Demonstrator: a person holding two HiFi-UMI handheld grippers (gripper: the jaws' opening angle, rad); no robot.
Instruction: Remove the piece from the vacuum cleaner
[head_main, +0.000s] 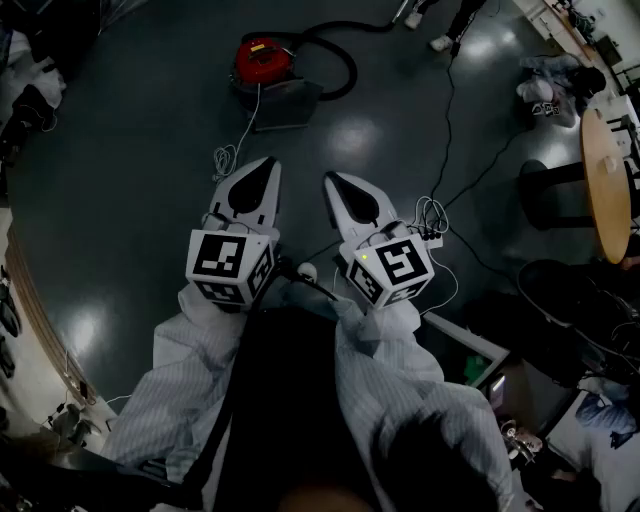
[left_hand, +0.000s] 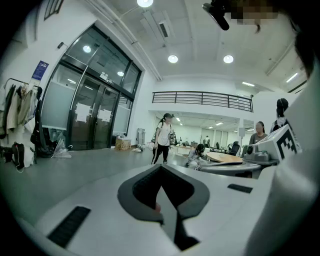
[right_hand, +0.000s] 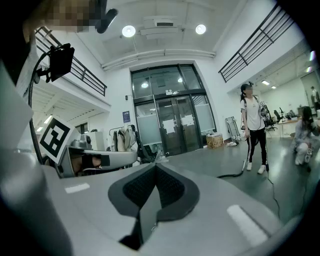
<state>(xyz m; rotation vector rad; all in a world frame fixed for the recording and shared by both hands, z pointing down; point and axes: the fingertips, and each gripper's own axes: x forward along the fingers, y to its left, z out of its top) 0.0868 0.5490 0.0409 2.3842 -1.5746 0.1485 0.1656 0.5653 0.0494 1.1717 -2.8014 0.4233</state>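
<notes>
The red vacuum cleaner (head_main: 263, 58) stands on the dark floor well ahead of me, its black hose (head_main: 340, 60) curling off to the right and up. A grey flat box (head_main: 287, 105) lies against its near side. Both grippers hang side by side above the floor, short of the vacuum and touching nothing. My left gripper (head_main: 267, 166) is shut and empty, its jaws together in the left gripper view (left_hand: 161, 169). My right gripper (head_main: 333, 181) is shut too, with nothing between the pads (right_hand: 156, 169). A stretch of black hose (right_hand: 234, 174) shows on the floor in the right gripper view.
A white cord (head_main: 232, 150) and a black cable (head_main: 447, 120) cross the floor. A round wooden table (head_main: 604, 185) and a dark stool (head_main: 545, 195) stand at the right. A person (right_hand: 254, 127) stands near the hose; others sit or stand at the far right. Glass doors (right_hand: 172, 122) lie beyond.
</notes>
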